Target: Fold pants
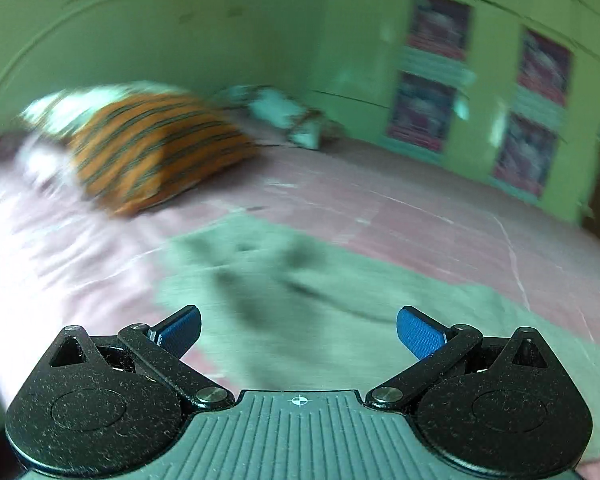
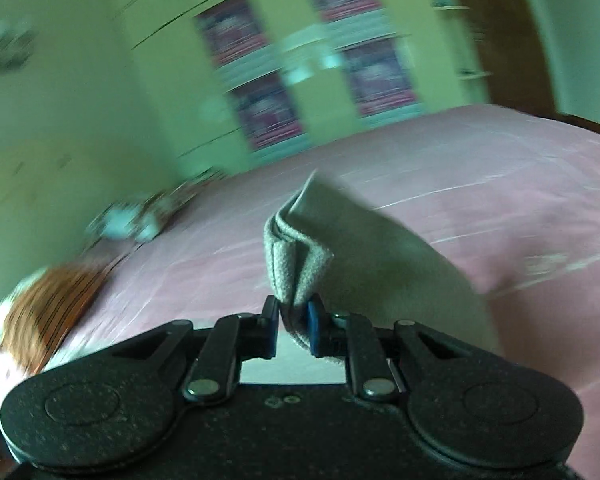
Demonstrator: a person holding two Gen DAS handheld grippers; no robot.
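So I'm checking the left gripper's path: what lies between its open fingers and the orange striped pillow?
In the left wrist view, the grey pants and then pink bedsheet lie between the left gripper and pillow.

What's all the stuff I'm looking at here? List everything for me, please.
pants: one, grey-green, spread on the bed in the left wrist view; a bunched edge is lifted and pinched in the right wrist view
bedsheet: one, pink, covering the bed under the pants
striped pillow: one, orange with dark stripes, at the far left of the bed
patterned bundle: one, white and brown, blurred, in the bed's far corner by the wall
wall: green, behind the bed
wall shelves: several recessed compartments with dark reddish contents, too blurred to identify
left gripper: one, black with blue pads, open above the pants
right gripper: one, black with blue pads, shut on the pants edge
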